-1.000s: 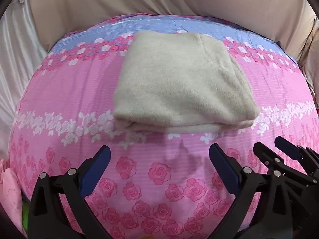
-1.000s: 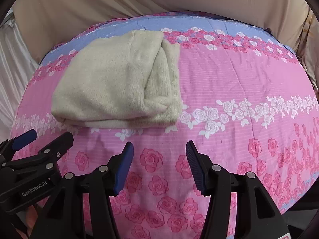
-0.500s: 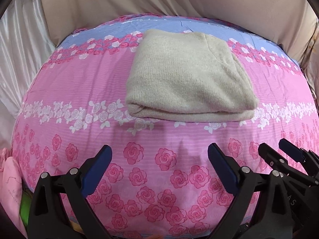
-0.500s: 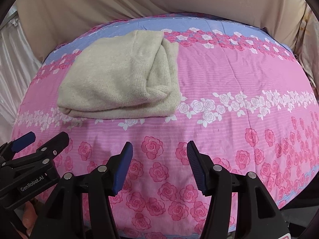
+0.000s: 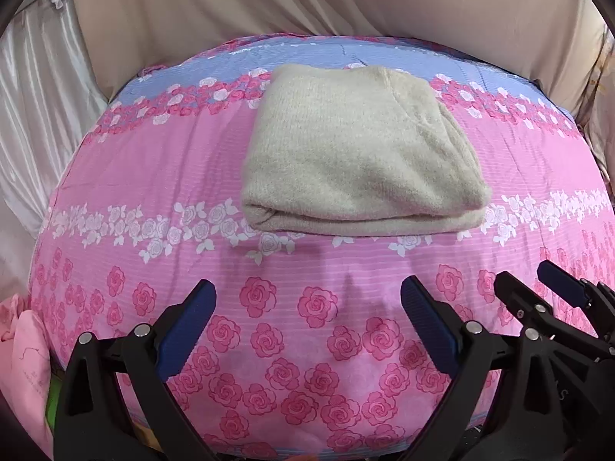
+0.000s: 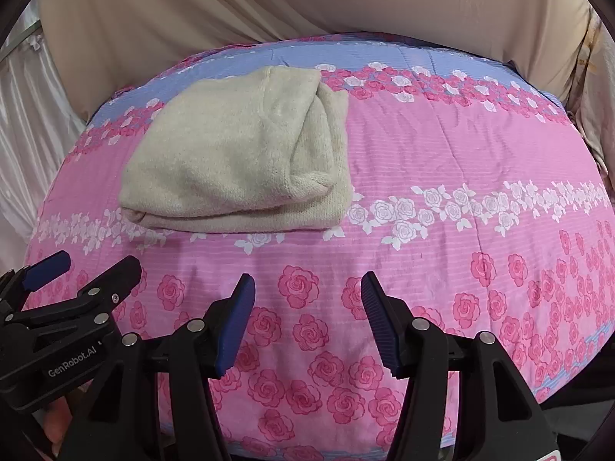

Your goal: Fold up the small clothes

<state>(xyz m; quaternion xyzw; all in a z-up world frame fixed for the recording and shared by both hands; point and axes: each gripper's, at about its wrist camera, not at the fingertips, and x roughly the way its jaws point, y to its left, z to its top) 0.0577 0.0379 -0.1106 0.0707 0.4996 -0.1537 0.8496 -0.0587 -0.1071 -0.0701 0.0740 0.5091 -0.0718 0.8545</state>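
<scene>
A cream knitted garment (image 5: 357, 153) lies folded into a thick rectangle on the pink rose-print bedspread (image 5: 153, 176), toward the far side. It also shows in the right wrist view (image 6: 238, 153), left of centre. My left gripper (image 5: 307, 307) is open and empty, held well back from the garment's near edge. My right gripper (image 6: 307, 299) is open and empty, held back and to the right of the garment. The right gripper also shows at the left wrist view's right edge (image 5: 538, 288), and the left gripper at the right wrist view's left edge (image 6: 80, 269).
Beige curtain fabric (image 5: 307, 0) hangs behind the bed and shiny white drapes (image 5: 34, 115) hang at the left. A pink cloth item (image 5: 27, 365) lies off the bed's near left corner. The bedspread (image 6: 480, 153) stretches right of the garment.
Both grippers have pulled back from the folded garment, so it looks smaller and farther away. The garment has not moved. Both grippers stay open.
</scene>
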